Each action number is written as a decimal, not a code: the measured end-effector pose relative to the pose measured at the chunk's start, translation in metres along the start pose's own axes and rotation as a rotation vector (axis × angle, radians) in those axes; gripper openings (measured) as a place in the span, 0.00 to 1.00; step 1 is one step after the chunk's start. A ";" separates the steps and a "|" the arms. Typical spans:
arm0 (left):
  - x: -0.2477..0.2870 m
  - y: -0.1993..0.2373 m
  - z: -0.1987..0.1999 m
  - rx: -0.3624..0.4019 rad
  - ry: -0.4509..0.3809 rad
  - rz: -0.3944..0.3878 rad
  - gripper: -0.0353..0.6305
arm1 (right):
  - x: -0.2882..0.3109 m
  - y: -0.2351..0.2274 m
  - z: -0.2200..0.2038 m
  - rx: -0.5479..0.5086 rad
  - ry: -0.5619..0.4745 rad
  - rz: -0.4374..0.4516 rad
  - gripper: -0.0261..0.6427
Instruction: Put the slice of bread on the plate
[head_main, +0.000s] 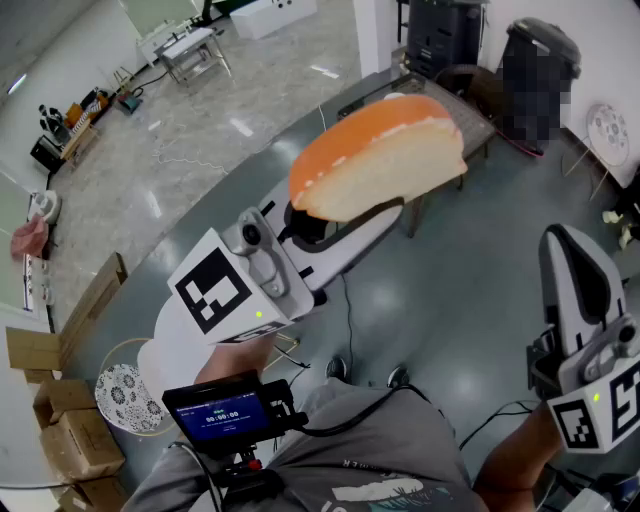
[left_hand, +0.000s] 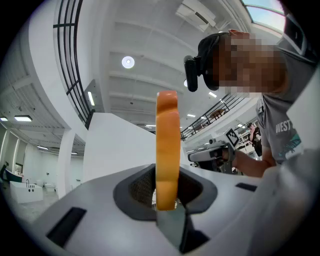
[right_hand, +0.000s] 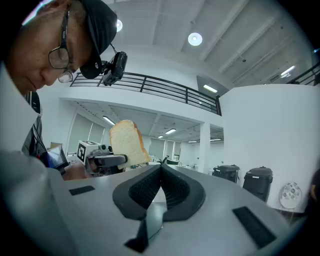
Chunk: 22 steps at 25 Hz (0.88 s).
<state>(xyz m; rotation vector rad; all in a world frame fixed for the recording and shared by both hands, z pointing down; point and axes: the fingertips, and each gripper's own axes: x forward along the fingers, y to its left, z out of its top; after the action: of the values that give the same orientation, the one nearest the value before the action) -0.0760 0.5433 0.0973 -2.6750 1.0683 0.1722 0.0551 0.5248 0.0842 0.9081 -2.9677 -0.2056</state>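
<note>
A slice of bread (head_main: 380, 155) with an orange crust is held up in the air in the head view. My left gripper (head_main: 335, 218) is shut on its lower edge. In the left gripper view the bread (left_hand: 167, 145) stands edge-on between the pads of the left gripper (left_hand: 167, 190). My right gripper (head_main: 562, 245) hangs at the lower right with nothing in it, its pads meeting in the right gripper view (right_hand: 161, 170). That view also shows the bread (right_hand: 127, 142) off to the left. A round patterned plate (head_main: 128, 398) lies low at the left, well below the bread.
Cardboard boxes (head_main: 60, 420) stand at the lower left. A table (head_main: 470, 110) and black bins (head_main: 540, 60) lie beyond the bread. A second patterned disc (head_main: 607, 132) sits at the far right. A small screen (head_main: 222, 412) hangs at the person's chest. Cables run over the grey floor.
</note>
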 end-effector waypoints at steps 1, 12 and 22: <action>0.002 0.001 0.002 0.007 -0.007 0.001 0.19 | 0.000 -0.001 0.001 0.000 0.000 0.000 0.05; 0.007 -0.003 0.010 0.010 -0.021 0.001 0.19 | -0.007 -0.003 0.005 0.009 0.002 -0.001 0.05; 0.049 -0.043 -0.005 0.003 -0.016 0.018 0.19 | -0.057 -0.033 -0.009 0.057 -0.001 0.036 0.05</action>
<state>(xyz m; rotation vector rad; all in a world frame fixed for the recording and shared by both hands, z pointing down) -0.0107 0.5391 0.0999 -2.6578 1.0871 0.1952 0.1214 0.5288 0.0891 0.8593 -3.0028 -0.1209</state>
